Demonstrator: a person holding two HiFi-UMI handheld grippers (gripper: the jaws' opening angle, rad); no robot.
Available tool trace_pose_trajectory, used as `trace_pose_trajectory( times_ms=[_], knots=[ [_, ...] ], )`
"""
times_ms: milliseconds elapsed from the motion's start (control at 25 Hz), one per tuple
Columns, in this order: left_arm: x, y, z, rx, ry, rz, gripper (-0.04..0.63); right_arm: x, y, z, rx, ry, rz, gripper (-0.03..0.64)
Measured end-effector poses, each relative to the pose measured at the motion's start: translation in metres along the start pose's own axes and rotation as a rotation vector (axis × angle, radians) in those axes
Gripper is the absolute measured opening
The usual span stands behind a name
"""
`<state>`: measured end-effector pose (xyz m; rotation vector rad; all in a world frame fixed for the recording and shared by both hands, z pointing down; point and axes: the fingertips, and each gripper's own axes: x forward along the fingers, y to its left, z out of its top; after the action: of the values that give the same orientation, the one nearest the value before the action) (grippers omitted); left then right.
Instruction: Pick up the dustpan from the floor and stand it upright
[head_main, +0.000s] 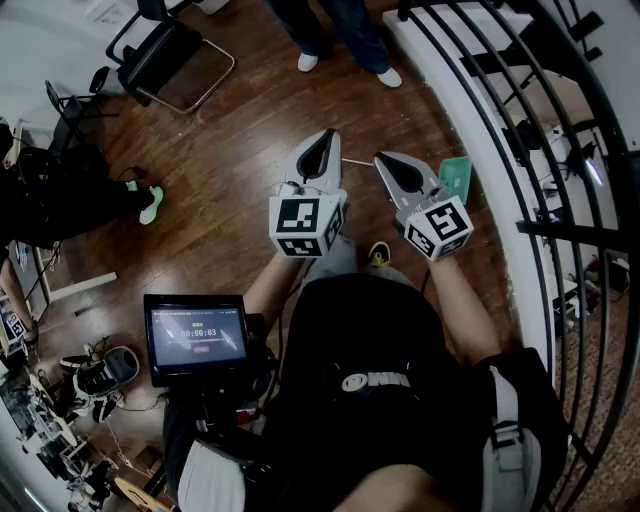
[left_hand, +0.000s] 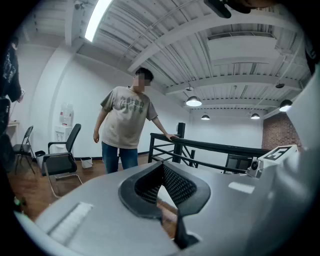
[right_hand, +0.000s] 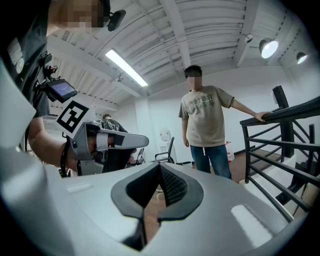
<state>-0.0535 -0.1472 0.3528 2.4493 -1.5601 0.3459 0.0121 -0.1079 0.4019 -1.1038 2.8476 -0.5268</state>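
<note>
Over a wooden floor (head_main: 230, 150) by a black railing (head_main: 520, 130), left claw (head_main: 322, 145) and right claw (head_main: 388, 163) are pressed together, empty, with a green dustpan (head_main: 456, 178) near the right.

A dark wooden floor (head_main: 230, 130) runs up to a black metal railing (left_hand: 215, 145). A person (left_hand: 125, 125) in a beige T-shirt and jeans stands on it, one hand resting on the top rail. Near that person is a black office chair (left_hand: 60, 162), with a water dispenser (left_hand: 64, 131) and a small bin (left_hand: 87, 162) by the white wall behind. Round lamps (left_hand: 193, 101) and a strip light (left_hand: 95, 20) hang from the ribbed ceiling. A small lit screen (head_main: 196, 337) shows low in the head view.
</note>
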Motion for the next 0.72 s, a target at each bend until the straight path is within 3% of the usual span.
trace_pose_trajectory(
  times_ms=[200, 440, 720],
  knots=[
    [0.006, 0.002, 0.006, 0.010, 0.004, -0.017, 0.020, -0.001, -0.004, 0.000, -0.009, 0.030, -0.010, 0.003],
    [0.024, 0.052, 0.008, 0.041, -0.033, -0.041, 0.020, 0.048, -0.004, -0.005, -0.051, 0.068, -0.026, 0.003],
    [0.053, 0.055, -0.031, 0.049, 0.023, -0.050, 0.020, 0.057, -0.025, -0.021, -0.075, 0.095, -0.038, 0.003]
  ],
)
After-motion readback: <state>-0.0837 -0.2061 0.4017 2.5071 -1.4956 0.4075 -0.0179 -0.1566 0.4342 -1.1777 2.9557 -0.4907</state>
